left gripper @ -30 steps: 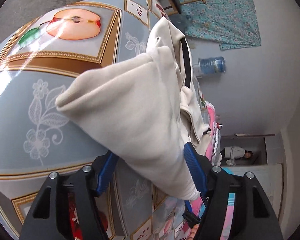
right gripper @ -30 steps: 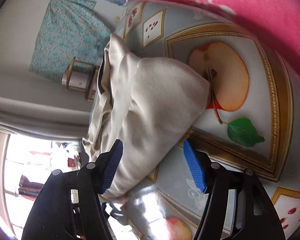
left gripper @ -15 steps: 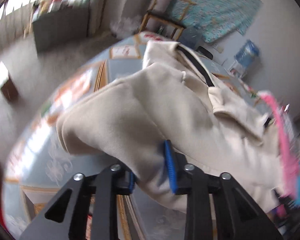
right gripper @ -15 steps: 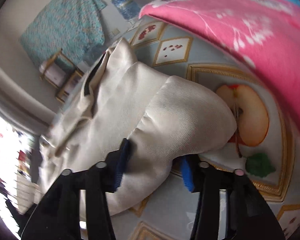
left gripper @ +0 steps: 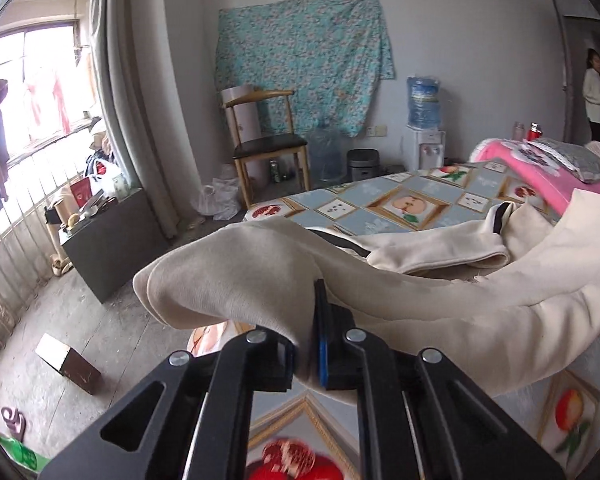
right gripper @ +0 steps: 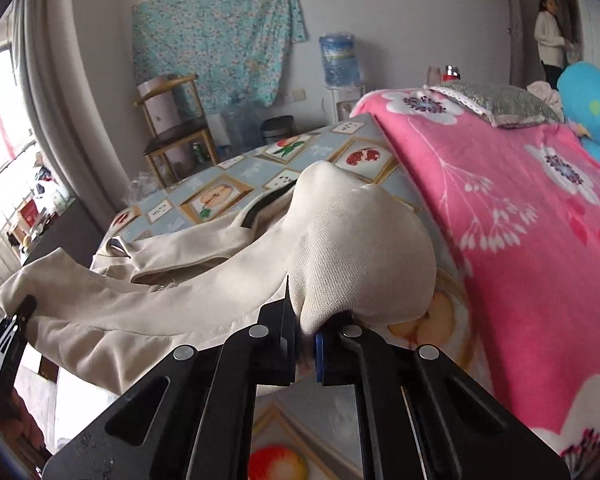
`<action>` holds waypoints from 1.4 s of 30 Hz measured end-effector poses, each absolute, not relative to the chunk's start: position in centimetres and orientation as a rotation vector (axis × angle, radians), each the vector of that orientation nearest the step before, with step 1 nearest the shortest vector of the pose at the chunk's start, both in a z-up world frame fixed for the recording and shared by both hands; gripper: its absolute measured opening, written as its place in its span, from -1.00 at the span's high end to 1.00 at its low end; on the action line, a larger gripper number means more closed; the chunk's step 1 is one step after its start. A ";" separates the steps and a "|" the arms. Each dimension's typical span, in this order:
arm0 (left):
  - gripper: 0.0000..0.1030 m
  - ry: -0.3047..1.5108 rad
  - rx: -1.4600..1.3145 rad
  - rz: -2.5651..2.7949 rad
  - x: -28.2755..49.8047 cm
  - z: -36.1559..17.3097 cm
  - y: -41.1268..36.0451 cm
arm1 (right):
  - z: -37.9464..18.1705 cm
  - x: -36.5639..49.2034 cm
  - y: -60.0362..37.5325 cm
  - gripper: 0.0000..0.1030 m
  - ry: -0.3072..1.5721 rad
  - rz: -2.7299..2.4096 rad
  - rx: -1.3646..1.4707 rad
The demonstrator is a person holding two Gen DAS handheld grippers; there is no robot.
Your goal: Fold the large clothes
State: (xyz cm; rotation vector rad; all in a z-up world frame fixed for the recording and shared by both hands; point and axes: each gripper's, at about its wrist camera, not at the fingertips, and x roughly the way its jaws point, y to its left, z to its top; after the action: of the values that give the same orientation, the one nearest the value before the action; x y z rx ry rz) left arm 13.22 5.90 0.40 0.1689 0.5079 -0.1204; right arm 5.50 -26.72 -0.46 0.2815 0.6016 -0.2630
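**Both grippers pinch the cream garment and hold it up off the bed**

Now the left gripper has its fingers pressed together on a bunched fold of the cream garment, the cloth squeezed between the blue pads; its jaws have just been closing. On the other side the right gripper does the same, its jaws also just closed, nipping a rounded bulge of the same cloth.

Between the two grips the garment hangs in a slack band above the near edge of the bed, while its far part, with a dark stripe, lies crumpled on the fruit-patterned cover. In the right wrist view the left gripper shows at the left edge, with the cloth's end draped over it.

A pink flowered blanket covers the right side of the bed. Beyond the far edge stand a wooden chair and a water dispenser, and a person stands in a doorway.
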 end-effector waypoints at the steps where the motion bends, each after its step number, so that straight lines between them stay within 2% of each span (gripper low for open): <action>1: 0.83 0.519 0.183 -0.138 12.0 0.4 6.5 | -0.7 4.4 -26.4 0.88 0.616 -0.252 0.281; 6: 0.81 0.724 0.133 -0.204 8.6 -2.5 9.7 | -4.7 0.4 -25.7 0.83 0.761 -0.210 0.362; 9: 0.67 0.875 0.015 -0.233 8.3 -5.9 11.8 | -8.4 0.1 -26.6 0.70 0.865 -0.185 0.455; 10: 0.64 0.918 -0.020 -0.238 8.3 -6.9 12.4 | -9.2 0.1 -27.1 0.61 0.895 -0.176 0.486; 11: 0.53 0.948 -0.058 -0.243 8.1 -7.7 13.1 | -9.8 0.1 -27.9 0.41 0.927 -0.174 0.520; 12: 0.34 0.957 -0.075 -0.239 8.0 -7.9 13.5 | -10.1 0.2 -28.6 0.22 0.951 -0.166 0.558; 14: 0.10 0.957 -0.097 -0.238 7.4 -7.6 14.7 | -9.8 0.0 -29.6 0.03 0.981 -0.144 0.594; 16: -0.06 0.951 -0.111 -0.255 6.6 -7.0 15.7 | -8.7 -0.2 -30.1 -0.03 0.997 -0.152 0.571; 18: -0.39 0.937 -0.082 -0.218 5.4 -6.5 16.9 | -7.3 -0.5 -30.0 -0.37 1.010 -0.197 0.499; 20: -0.43 0.888 -0.033 -0.166 4.2 -5.6 18.2 | -5.7 -0.9 -29.5 -0.56 1.009 -0.277 0.363; 24: -0.50 0.830 -0.040 -0.119 3.8 -4.3 19.9 | -3.5 -1.5 -28.4 -0.59 0.982 -0.365 0.196; 31: -0.50 0.767 -0.099 -0.109 8.2 -3.7 18.4 | -1.8 2.5 -23.1 -0.59 0.864 -0.120 0.171; 36: -0.50 0.783 -0.015 -0.114 11.1 -4.8 14.9 | -2.8 5.6 -17.4 -0.59 0.864 0.041 0.044; 42: -0.50 0.857 0.042 -0.126 12.6 -7.4 12.4 | -5.8 7.2 -14.7 -0.59 0.949 0.108 0.030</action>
State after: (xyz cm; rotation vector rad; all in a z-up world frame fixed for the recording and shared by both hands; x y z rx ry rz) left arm 12.61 12.39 -7.41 0.0417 0.8567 -0.1256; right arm 7.18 -14.73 -5.82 0.0304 0.9487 0.1080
